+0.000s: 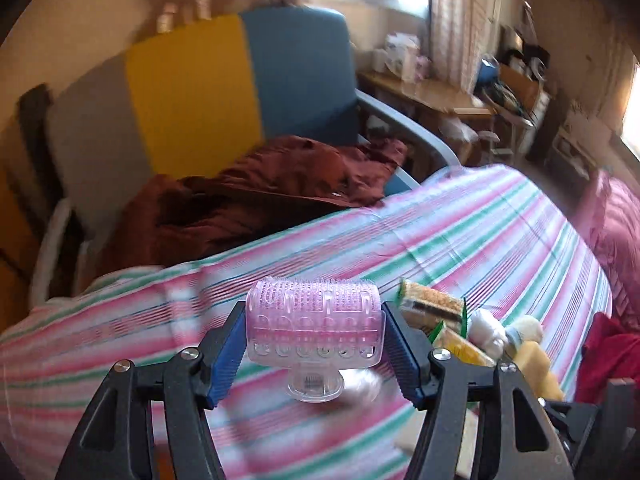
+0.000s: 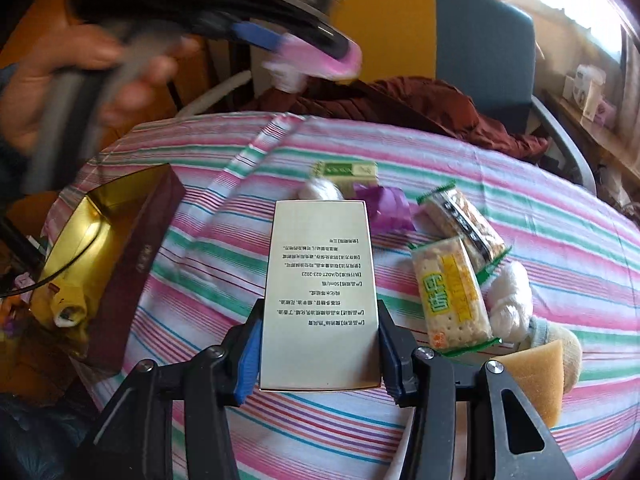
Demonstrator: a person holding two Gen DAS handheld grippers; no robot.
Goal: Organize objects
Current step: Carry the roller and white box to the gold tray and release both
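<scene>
Over the striped tablecloth [image 2: 520, 216] both grippers are loaded. Left gripper [image 1: 316, 328] is clenched on a pink hair roller [image 1: 316, 320], its blue pads pressed to the roller's two ends and its clear stem hanging just above the cloth. Right gripper [image 2: 318, 344] is clamped on a pale printed carton [image 2: 320, 292], held flat by its long sides with the far end pointing away from the camera.

Sorting looks partly done at best. An open maroon box with a gold lining [image 2: 116, 248] sits at the left edge of the table and already holds a yellow item, though what it is cannot be told. Loose things are left on the cloth to the right of the carton: two cracker packets [image 2: 452, 292], a white rolled bundle [image 2: 512, 300], a purple wrapper [image 2: 386, 206], a green-and-white packet [image 2: 348, 170] and a tan sponge wedge [image 2: 536, 376].

From the right wrist view the left gripper with the roller shows blurred, high above the box's far side. By my reading, both held items are bound for the box, which lies well left of the carton.
</scene>
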